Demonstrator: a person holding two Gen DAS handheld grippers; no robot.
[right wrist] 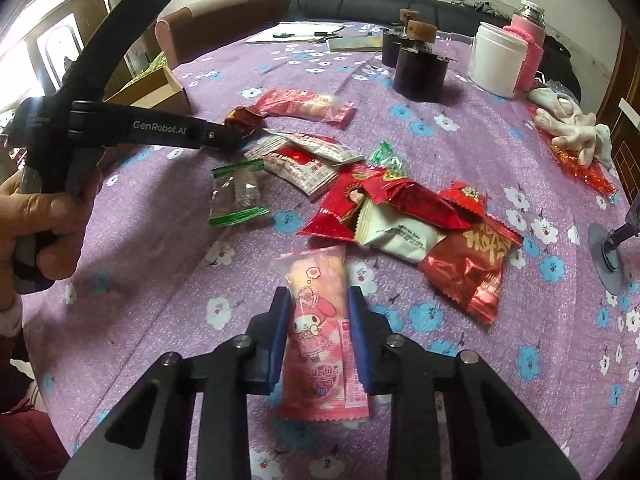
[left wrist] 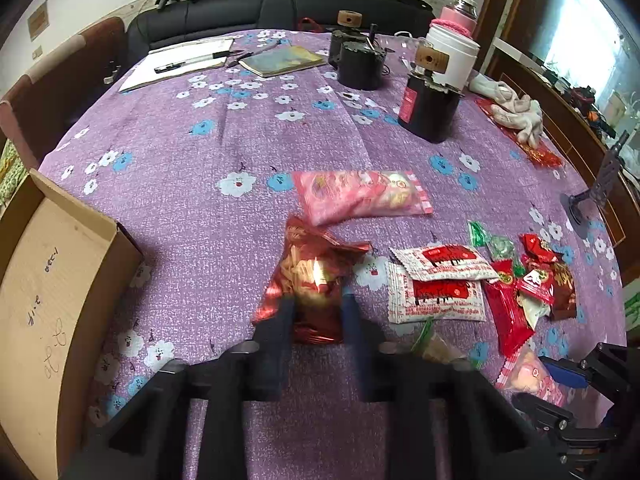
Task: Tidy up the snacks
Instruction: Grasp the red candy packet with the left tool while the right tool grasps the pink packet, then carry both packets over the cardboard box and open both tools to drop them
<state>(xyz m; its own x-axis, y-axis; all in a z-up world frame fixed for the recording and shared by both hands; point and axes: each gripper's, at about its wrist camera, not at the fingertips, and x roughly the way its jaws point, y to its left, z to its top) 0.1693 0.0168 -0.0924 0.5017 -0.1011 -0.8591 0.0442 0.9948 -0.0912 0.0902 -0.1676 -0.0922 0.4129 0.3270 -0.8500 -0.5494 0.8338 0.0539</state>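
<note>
**Two snack packets gripped on the purple cloth**

The left gripper (left wrist: pixel 317 312) is closed around a shiny red packet (left wrist: pixel 310 276) with pale sticks visible inside. The right gripper (right wrist: pixel 316 332) pinches a pink packet (right wrist: pixel 320 332) showing a cartoon rabbit and the letters "lody". Both packets lie on the flowered tablecloth (left wrist: pixel 192 216). "GenRobot.AI" is written on the left gripper's side. An open cardboard box (left wrist: pixel 48 280) stands at the table's left edge, with bare cloth between it and the snacks
</note>
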